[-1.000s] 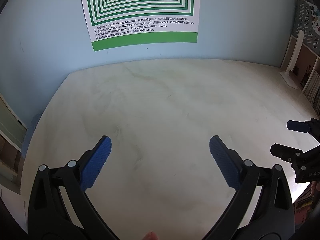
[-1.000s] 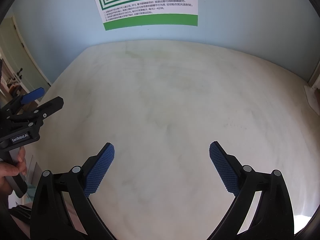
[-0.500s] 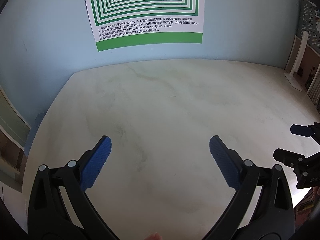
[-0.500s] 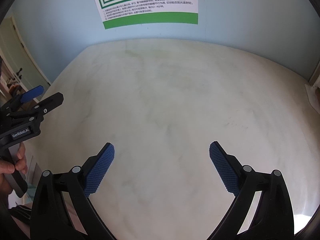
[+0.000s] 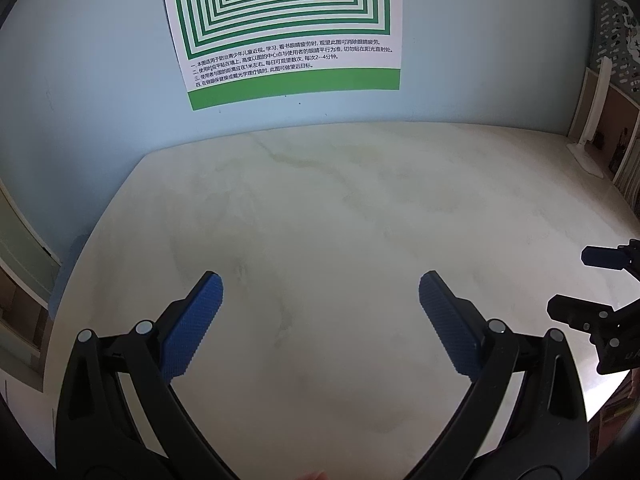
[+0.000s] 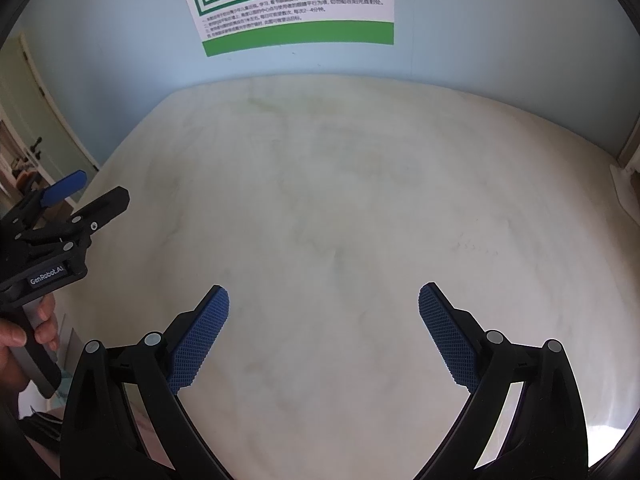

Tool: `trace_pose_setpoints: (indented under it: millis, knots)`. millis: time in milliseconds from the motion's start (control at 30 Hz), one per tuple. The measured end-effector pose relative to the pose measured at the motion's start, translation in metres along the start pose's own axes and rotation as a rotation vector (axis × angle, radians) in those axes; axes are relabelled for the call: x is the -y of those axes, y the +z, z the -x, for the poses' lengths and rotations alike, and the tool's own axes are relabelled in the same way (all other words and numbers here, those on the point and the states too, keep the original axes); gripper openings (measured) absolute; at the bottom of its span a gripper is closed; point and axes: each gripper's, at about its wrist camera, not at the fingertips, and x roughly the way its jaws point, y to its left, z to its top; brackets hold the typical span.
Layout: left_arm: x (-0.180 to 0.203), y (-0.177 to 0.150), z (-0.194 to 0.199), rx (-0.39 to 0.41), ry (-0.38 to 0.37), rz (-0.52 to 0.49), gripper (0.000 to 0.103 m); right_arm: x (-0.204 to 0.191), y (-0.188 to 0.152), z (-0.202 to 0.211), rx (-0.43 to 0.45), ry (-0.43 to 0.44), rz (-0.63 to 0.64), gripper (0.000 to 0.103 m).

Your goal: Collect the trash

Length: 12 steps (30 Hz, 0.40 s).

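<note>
Over a pale marble table point(image 5: 360, 208) under a green poster point(image 5: 288, 28) at top centre, hovering side by side, left gripper point(image 5: 320, 308) and right gripper point(image 6: 324, 320) both spread wide and empty, probably searching, no trash anywhere in view.

From my right claw point(image 6: 323, 332) camera I look out along two black arms tipped with blue textured pads point(image 6: 200, 340), spread wide apart with nothing between them. Below them lies a pale marbled counter point(image 6: 340, 184) that runs to a light blue wall point(image 6: 500, 24). A poster point(image 6: 292, 0) of nested green squares with lines of printed text and a green band hangs on that wall. At the left edge I see my left claw point(image 6: 90, 188), its jaws parted, over the counter's edge, and a hand point(image 6: 24, 336) gripping its handle. Behind it stands a pale green door point(image 6: 36, 112).
</note>
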Motion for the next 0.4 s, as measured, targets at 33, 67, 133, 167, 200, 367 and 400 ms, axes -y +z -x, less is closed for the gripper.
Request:
trace_pose_setpoints:
  millis: [33,67,133,167,200,367,400]
  knots:
    - [0.0003,0.0000,-0.0007,0.002,0.002,0.000,0.096,-0.0001,-0.0001,0.0001,0.001,-0.002,0.001,0.095]
    - [0.0007,0.0002,-0.0013,0.002,0.008,-0.002,0.096,-0.0002,0.0000,-0.0002,0.001,-0.002,0.001,0.095]
    - [0.0001,0.0009,-0.0028,-0.009,0.005,-0.007,0.096,-0.0001,0.0001,-0.0002,0.002,-0.001,-0.002,0.095]
    - [-0.0004,0.0013,-0.0043,-0.022,0.002,-0.004,0.096,0.0005,0.0004,-0.0005,0.002,0.000,-0.002,0.095]
    - [-0.0007,0.0020,-0.0059,-0.034,-0.002,-0.002,0.096,0.0005,0.0005,-0.0011,0.001,0.001,-0.002,0.095]
    - [-0.0034,0.0005,-0.0098,-0.060,-0.013,0.006,0.096,0.0012,0.0009,-0.0024,0.001,0.003,-0.003,0.095]
    - [-0.0038,-0.0002,-0.0099,-0.065,-0.015,0.004,0.096,0.0015,0.0010,-0.0021,0.002,0.003,-0.003,0.095]
